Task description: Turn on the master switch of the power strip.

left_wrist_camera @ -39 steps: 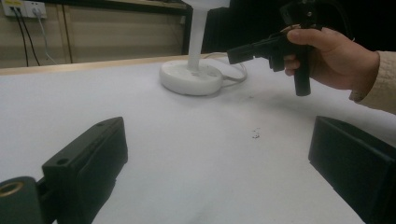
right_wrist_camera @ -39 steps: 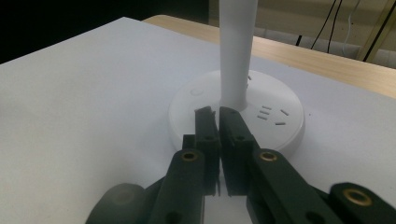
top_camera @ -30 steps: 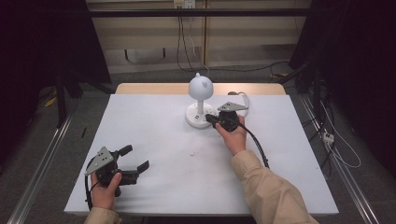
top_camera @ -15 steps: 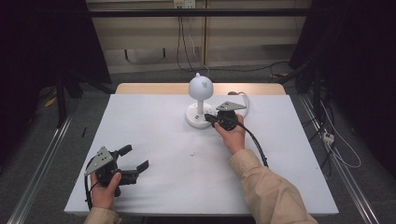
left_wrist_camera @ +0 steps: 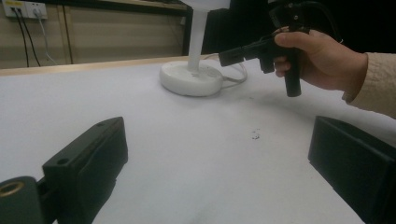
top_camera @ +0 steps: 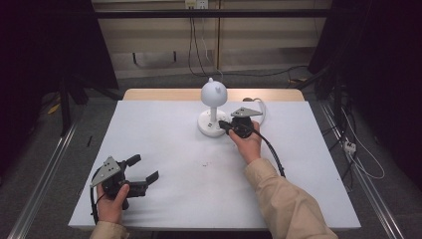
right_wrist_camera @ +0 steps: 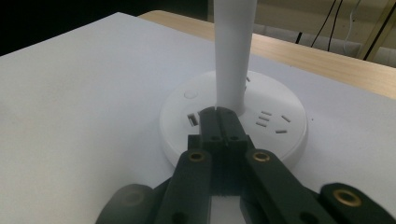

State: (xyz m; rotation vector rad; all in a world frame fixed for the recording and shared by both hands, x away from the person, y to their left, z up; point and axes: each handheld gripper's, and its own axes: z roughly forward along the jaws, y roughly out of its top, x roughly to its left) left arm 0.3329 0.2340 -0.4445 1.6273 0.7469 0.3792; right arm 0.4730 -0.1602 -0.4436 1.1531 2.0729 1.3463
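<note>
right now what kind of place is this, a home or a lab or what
Most likely a lab or recording workspace, not a home: a table under a plain white cover, metal rails on the floor beside it, dark curtains at the sides, and loose cables trailing to wall sockets.

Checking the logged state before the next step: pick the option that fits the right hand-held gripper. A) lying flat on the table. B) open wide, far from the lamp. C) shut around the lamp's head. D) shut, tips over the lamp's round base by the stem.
D: the right hand-held gripper has its jaws together over the lamp base, beside the stem.
</note>
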